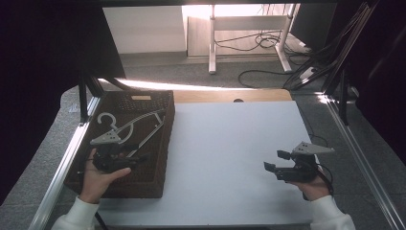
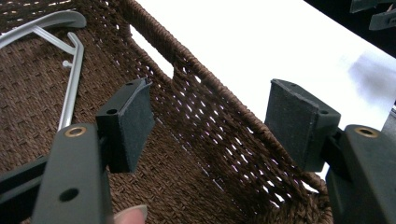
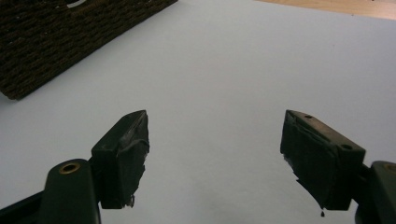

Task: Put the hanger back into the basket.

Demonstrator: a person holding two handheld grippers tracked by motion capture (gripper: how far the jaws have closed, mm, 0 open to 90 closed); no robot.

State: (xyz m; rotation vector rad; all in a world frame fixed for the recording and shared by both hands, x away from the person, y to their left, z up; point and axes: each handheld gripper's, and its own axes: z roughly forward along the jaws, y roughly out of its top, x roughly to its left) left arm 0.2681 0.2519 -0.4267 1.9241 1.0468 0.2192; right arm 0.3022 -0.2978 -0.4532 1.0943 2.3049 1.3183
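A smooth white table (image 1: 230, 158) is seen mid-frame, grey carpet beyond. At left, a brown woven basket (image 1: 160, 158) holds a metal hanger (image 1: 136, 125). Left gripper (image 1: 119, 159) is held spread inside it; right gripper (image 1: 276, 166) spread, lower right.

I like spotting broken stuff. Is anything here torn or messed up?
Yes. The black padding on the right gripper fingers looks frayed, with ragged bits hanging off the tips. The hanger lies flat inside the woven basket, nothing spilled.
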